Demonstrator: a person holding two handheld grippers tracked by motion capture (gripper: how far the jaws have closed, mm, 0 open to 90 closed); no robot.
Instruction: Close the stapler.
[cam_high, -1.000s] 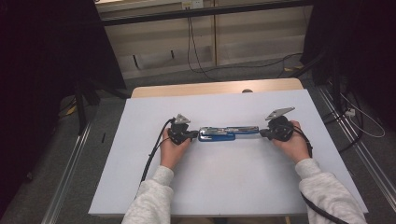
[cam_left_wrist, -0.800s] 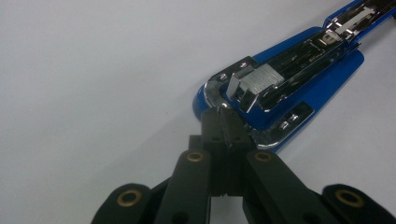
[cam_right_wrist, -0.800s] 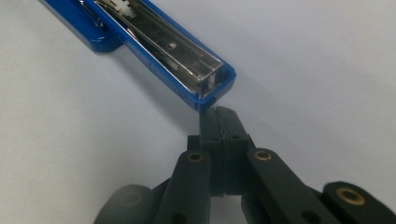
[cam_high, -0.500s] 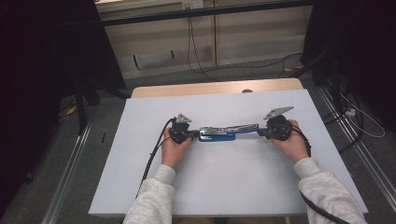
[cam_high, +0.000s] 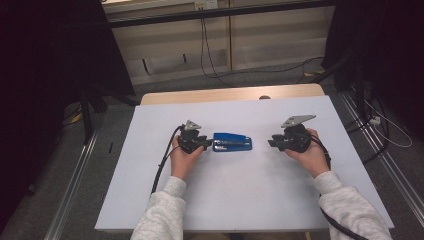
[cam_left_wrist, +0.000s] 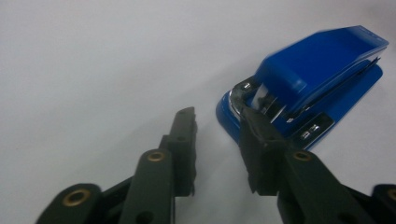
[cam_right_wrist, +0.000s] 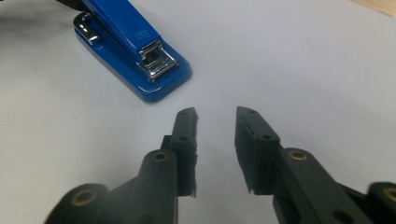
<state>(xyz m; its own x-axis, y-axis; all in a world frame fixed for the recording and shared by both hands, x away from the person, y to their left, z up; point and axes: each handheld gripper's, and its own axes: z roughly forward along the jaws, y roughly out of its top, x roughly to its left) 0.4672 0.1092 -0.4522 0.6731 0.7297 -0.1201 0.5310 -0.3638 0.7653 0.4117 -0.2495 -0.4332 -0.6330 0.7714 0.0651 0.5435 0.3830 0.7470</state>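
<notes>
A blue stapler (cam_high: 232, 142) lies flat and closed on the white table (cam_high: 240, 200), near its middle. My left gripper (cam_high: 207, 143) is at the stapler's left end. In the left gripper view this gripper (cam_left_wrist: 217, 116) is open, one jaw tip right against the stapler's (cam_left_wrist: 317, 79) chrome rear end, with nothing between the jaws. My right gripper (cam_high: 270, 142) is a short way to the right of the stapler, apart from it. In the right gripper view it (cam_right_wrist: 215, 113) is open over bare table, and the stapler (cam_right_wrist: 130, 46) lies ahead to the upper left.
A strip of wooden tabletop (cam_high: 225, 95) shows at the far edge. Cables (cam_high: 210, 60) run over the floor behind the table. Metal rails (cam_high: 75, 190) flank both sides, and dark curtains stand at the left and right.
The stapler, stretched out long between both grippers before, now lies closed and shorter. My right gripper has let go and drawn back to the right. The left gripper has barely moved.
</notes>
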